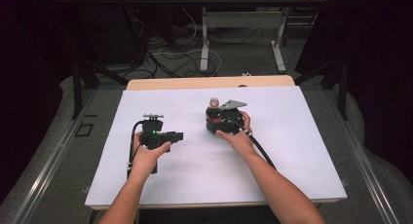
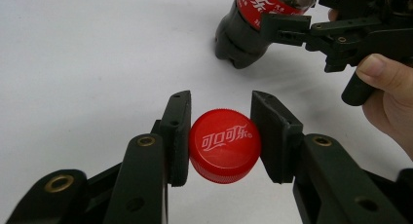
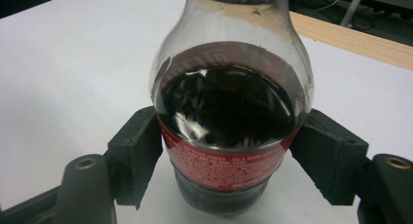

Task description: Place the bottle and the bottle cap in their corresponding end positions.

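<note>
A white table carries the work, its surface smooth and matte, with a pale wooden edge along the far side. The left tool is clamped on a red bottle cap, which sits squarely between its two black pads; the cap is round plastic with a ribbed rim and white lettering on top. Ahead of this tool and off to its right stands a cola bottle, nothing lying between the two. The right tool has the bottle between its jaws at the red label band; the left pad touches the label, the right pad sits just at it, so the grip looks loose. The bottle is clear plastic, bulb-shaped above the label, upright on the table, holding dark liquid. Beyond the table, a grey floor with tangled cables and white metal table legs
</note>
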`<state>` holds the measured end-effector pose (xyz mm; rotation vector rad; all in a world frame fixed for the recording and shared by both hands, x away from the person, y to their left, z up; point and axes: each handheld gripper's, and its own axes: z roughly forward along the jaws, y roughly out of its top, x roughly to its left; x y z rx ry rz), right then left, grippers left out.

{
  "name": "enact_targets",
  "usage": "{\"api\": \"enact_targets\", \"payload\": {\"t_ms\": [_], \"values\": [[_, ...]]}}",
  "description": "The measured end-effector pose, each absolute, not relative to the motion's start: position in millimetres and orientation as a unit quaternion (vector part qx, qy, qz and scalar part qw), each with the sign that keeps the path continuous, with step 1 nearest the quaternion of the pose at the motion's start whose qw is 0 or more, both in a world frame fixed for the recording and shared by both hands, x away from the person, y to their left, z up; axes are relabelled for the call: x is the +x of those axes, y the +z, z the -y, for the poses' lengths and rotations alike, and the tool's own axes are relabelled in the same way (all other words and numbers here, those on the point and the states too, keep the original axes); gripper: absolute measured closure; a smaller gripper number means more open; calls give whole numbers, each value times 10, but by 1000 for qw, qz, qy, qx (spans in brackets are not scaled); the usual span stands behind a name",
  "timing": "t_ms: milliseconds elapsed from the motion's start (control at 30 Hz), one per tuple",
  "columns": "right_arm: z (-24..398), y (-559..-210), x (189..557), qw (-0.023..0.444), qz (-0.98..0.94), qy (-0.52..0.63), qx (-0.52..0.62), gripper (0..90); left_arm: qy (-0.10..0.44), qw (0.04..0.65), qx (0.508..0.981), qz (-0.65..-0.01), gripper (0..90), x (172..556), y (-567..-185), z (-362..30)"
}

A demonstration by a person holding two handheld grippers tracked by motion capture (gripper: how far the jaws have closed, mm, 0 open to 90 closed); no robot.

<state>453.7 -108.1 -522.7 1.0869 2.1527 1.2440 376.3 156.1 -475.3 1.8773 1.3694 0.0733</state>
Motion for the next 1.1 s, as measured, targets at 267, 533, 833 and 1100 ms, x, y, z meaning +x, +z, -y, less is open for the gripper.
{"api": "enact_targets", "payload": {"t_ms": [267,533,833,1100], "values": [[1121,-5270,4544,198,-776,446,399,185,25,386,762,-519,611,3772,-4900,-1304],[1258,-5346,4490,191,-777,439,408,149,29,369,804,-465,610,3733,-5154,-840],[1412,-5364,4412,206,-780,421,415,128,31,361,829,-426,610,3665,-5370,-413],[1532,-5342,4341,208,-782,417,415,109,35,352,842,-407,608,3628,-5511,-283]]}}
